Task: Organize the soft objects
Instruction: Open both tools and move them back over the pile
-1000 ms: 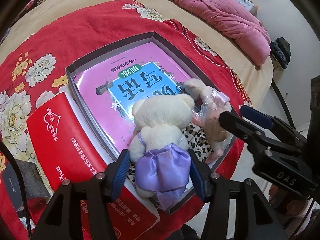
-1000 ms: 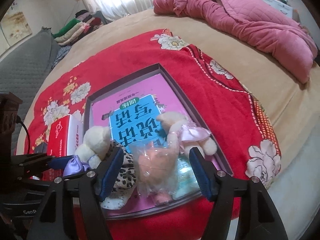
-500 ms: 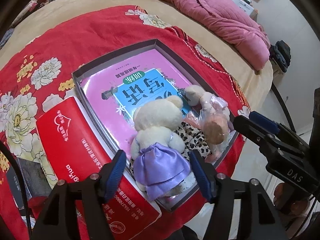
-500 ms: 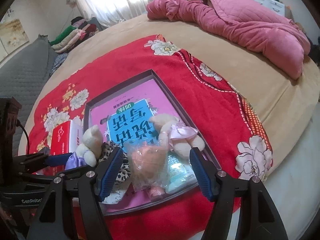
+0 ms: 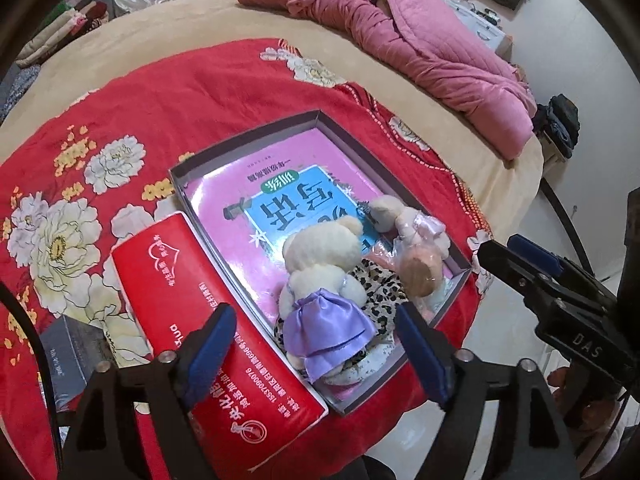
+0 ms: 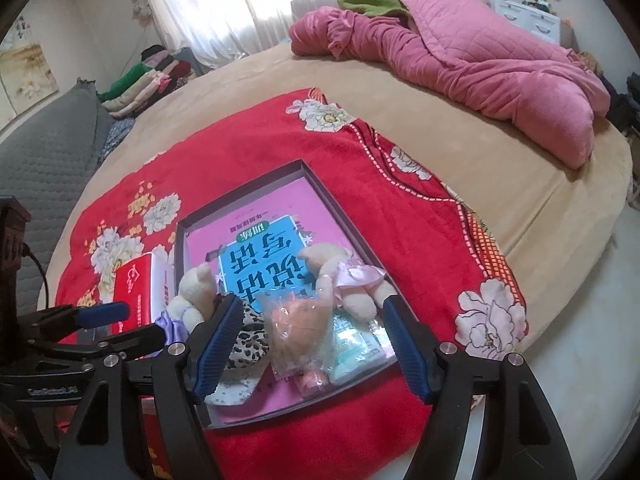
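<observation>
While lying lengthwise in tray [image 5: 352,138], lilac-skirted bear [image 5: 324,280], head pointing away.

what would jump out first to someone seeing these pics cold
A shallow grey box on a red flowered blanket, holding a big pink and blue book. Soft toys crowd its near end: a cream bear in a purple skirt and a bagged doll. Both tongs, left and right, hang open over them.

Red floral blanket [image 5: 168,112]; lilac-skirted cream bear [image 5: 320,276]
</observation>
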`<state>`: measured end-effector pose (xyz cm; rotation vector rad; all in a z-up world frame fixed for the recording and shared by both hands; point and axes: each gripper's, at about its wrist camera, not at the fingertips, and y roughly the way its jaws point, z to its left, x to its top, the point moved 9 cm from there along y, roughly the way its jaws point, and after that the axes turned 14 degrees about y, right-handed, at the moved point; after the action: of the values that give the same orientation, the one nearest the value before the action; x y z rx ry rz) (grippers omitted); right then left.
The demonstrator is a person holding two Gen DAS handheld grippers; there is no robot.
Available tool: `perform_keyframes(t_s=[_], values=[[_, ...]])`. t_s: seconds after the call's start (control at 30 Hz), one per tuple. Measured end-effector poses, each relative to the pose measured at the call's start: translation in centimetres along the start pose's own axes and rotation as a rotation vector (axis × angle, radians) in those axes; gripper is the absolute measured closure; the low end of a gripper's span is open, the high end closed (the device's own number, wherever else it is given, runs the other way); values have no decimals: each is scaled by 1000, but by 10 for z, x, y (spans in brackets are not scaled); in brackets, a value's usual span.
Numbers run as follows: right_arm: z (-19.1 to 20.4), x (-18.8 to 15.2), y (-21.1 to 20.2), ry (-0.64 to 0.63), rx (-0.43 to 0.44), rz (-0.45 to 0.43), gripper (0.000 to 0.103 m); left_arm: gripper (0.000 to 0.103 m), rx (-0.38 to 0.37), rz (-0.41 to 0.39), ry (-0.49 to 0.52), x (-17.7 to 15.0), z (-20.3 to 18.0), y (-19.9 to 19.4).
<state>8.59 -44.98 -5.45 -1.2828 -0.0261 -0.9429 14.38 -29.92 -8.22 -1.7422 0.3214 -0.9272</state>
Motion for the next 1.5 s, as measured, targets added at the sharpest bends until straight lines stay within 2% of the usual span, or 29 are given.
perform_keyframes(t_s=[0.2,0.57,1.07,1.3,1.5], values=[[2,0,-13,-12,-23,-23,29,20,20,-25,10,0,-2,-17],[21,-8,-43,-32,1,-67,27,20,70,-58,11,-17,6,-52],[107,-26,-90,-192,85,-130,26,20,124,-115,-41,-51,34,-105],[149,-52,-94,-275,121,-119,26,20,162,-128,-113,-84,70,-130],[190,-83,-81,-375,137,-73,26,20,214,-126,-227,-126,124,-149]])
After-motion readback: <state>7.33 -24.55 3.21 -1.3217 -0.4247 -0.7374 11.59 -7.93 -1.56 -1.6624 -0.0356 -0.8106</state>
